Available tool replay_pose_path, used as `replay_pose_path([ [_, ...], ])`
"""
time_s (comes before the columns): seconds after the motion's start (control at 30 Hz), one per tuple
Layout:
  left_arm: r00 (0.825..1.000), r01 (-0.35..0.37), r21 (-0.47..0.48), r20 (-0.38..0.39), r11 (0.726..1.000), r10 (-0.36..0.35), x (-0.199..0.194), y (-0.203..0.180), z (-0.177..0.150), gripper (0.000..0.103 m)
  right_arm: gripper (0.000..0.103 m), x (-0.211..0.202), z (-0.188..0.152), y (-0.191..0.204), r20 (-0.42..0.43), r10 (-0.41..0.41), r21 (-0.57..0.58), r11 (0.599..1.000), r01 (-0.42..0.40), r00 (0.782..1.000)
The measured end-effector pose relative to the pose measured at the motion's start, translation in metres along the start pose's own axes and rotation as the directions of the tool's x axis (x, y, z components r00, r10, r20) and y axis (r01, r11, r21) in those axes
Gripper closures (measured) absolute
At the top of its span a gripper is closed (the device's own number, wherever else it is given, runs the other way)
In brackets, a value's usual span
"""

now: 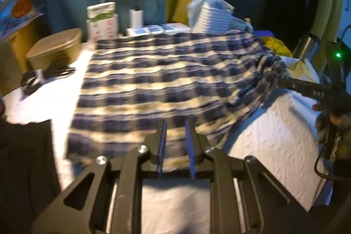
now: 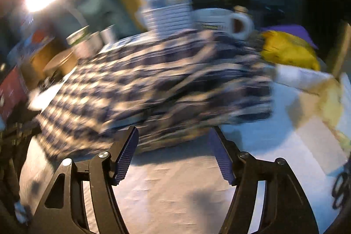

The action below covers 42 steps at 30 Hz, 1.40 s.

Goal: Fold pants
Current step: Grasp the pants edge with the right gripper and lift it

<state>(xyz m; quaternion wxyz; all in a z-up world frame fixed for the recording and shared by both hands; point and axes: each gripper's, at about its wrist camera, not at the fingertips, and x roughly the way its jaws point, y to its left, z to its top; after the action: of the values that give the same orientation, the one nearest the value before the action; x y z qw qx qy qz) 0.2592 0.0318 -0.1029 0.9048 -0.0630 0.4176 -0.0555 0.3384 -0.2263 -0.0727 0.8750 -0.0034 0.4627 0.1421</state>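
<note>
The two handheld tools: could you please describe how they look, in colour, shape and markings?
Both are matte black frames with triangular cut-outs and silver screws. The left tool carries smooth blue finger pads; the right tool has ribbed blue pads. Seen from the left, it shows white lettering, a green light and a black cable.

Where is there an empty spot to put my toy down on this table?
The white textured tablecloth is bare on the near right, between the blue-and-cream checked pants and the table edge. A smaller bare strip lies left of the pants, beside the tan lidded bowl and black cable. The back edge, with the stacked white dishes and boxes, is crowded.
</note>
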Motion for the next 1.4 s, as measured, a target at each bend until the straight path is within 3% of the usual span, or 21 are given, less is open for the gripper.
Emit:
replay_pose_path([
  [0.13, 1.000, -0.007, -0.061, -0.005, 0.998, 0.007, 0.015, 0.002, 0.011, 0.084, 0.032, 0.008, -0.002, -0.037, -0.013, -0.014, 0.120, 0.993, 0.015, 1.000],
  [0.23, 0.999, -0.040, -0.100, -0.034, 0.994, 0.037, 0.028, 0.015, 0.015, 0.084, 0.032, 0.019, -0.005, -0.052, -0.030, 0.027, 0.212, 0.977, -0.020, 0.999],
  [0.33, 0.996, -0.076, -0.121, -0.059, 0.990, 0.069, 0.037, 0.027, 0.016, 0.084, 0.031, 0.024, 0.003, -0.060, 0.005, 0.058, 0.261, 0.964, -0.057, 0.998],
  [0.6, 0.996, -0.093, -0.170, -0.023, 0.981, 0.091, 0.025, 0.044, 0.016, 0.075, 0.032, 0.046, 0.026, -0.087, 0.093, 0.134, 0.473, 0.866, -0.162, 0.987],
  [0.63, 0.995, -0.097, -0.180, -0.009, 0.979, 0.097, 0.021, 0.046, 0.016, 0.067, 0.043, 0.047, 0.029, -0.086, 0.087, 0.127, 0.479, 0.864, -0.153, 0.988],
  [0.67, 0.995, -0.098, -0.193, 0.009, 0.976, 0.102, 0.017, 0.048, 0.016, 0.063, 0.075, 0.050, 0.032, -0.084, 0.071, 0.142, 0.474, 0.866, -0.158, 0.987],
  [0.7, 0.994, -0.099, -0.201, 0.020, 0.975, 0.105, 0.013, 0.050, 0.015, 0.062, 0.085, 0.053, 0.033, -0.082, 0.068, 0.158, 0.472, 0.865, -0.171, 0.985],
  [0.77, 0.994, -0.104, -0.206, 0.022, 0.973, 0.111, 0.009, 0.053, 0.015, 0.060, 0.094, 0.058, 0.033, -0.078, 0.084, 0.173, 0.450, 0.872, -0.192, 0.981],
  [1.03, 0.990, -0.131, -0.198, 0.020, 0.972, 0.137, -0.006, 0.062, 0.015, 0.058, 0.098, 0.020, 0.034, -0.092, 0.174, 0.112, 0.408, 0.896, -0.175, 0.978],
  [1.17, 0.990, -0.127, -0.191, 0.031, 0.973, 0.135, -0.014, 0.063, 0.019, 0.058, 0.098, -0.010, 0.038, -0.104, 0.206, 0.011, 0.364, 0.927, -0.087, 0.978],
  [1.23, 0.991, -0.113, -0.184, 0.045, 0.976, 0.124, -0.018, 0.061, 0.020, 0.058, 0.098, -0.018, 0.038, -0.109, 0.207, 0.003, 0.358, 0.931, -0.078, 0.978],
  [1.4, 0.995, -0.081, -0.186, 0.050, 0.979, 0.092, -0.018, 0.059, 0.019, 0.058, 0.098, -0.035, 0.046, -0.089, 0.224, -0.025, 0.284, 0.958, -0.041, 0.974],
])
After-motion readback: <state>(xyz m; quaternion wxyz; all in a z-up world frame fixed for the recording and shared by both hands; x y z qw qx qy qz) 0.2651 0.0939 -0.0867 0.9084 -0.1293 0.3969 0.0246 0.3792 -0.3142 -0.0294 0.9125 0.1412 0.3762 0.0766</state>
